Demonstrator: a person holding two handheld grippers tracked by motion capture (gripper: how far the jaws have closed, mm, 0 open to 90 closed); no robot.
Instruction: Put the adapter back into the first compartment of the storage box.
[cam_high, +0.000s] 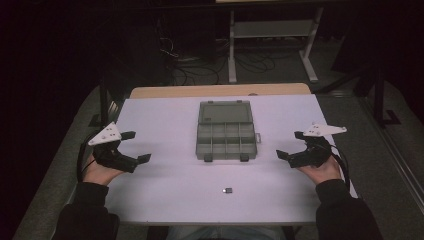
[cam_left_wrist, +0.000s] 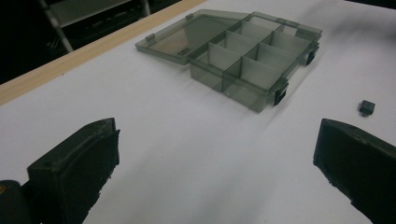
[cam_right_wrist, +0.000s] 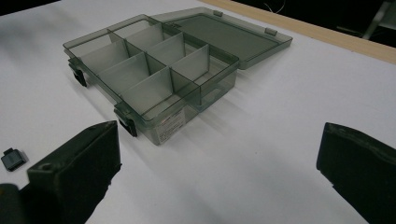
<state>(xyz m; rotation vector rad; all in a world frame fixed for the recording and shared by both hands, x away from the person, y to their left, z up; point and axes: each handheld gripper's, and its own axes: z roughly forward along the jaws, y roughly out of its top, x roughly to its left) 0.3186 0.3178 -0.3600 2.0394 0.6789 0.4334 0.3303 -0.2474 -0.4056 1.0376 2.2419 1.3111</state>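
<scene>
White table (cam_high: 165, 195), fingers wide (empty)

sleeves (cam_high: 85, 207): dark, maybe black | grippers: black jaws, white three-cornered plates (cam_high: 105, 134), black cables

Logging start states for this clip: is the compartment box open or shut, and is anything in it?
Open and empty: the compartment box has its lid laid flat behind it, and the visible compartments are bare.

You're looking down and forward from the high view over the whole table (cam_high: 165, 200). Both gripper views are sitting low and near, facing inward from opposite sides, sharing the box (cam_left_wrist: 243, 56) (cam_right_wrist: 154, 70).
</scene>
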